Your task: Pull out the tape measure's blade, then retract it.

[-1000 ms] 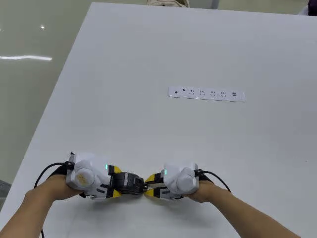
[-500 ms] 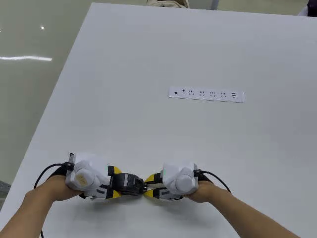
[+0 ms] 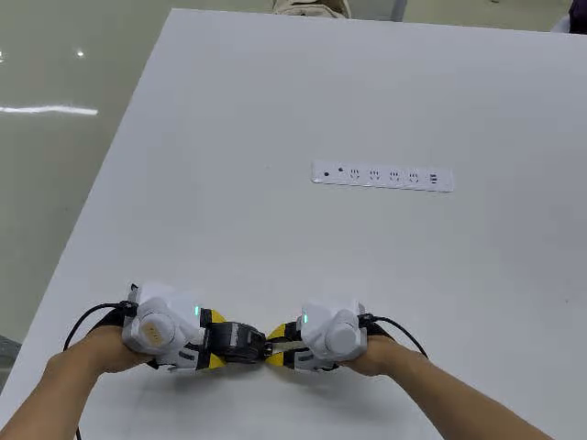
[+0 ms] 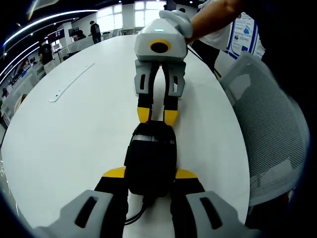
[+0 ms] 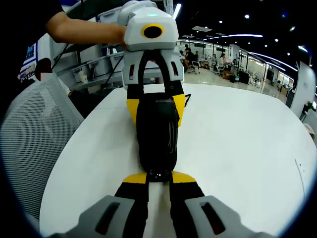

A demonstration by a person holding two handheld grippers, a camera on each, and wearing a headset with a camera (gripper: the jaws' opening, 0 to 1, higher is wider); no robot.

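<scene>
The left gripper was clenched on a black, rounded plastic tape measure, its yellow-tipped jaws pressed against the two flat sides of the case. The case lay low over the white table, reaching forward from those jaws. I could not tell whether it touched the surface.

The right gripper faced the left one head-on, its jaws drawn in narrow at the mouth of the case. A small dark blade hook sat pinched between their yellow tips. Directly ahead of the right jaws the case filled the gap up to the left gripper's pads, so the two grippers stood nearly nose to nose.

Little or no blade showed between the hook and the case, so the pull-out step looked only just begun. The next move would call for the right gripper to draw straight back along the blade's line while the left one kept the case firm and level. A sideways tug might slip the hook free.

A long white power strip lay well ahead of both grippers.
</scene>
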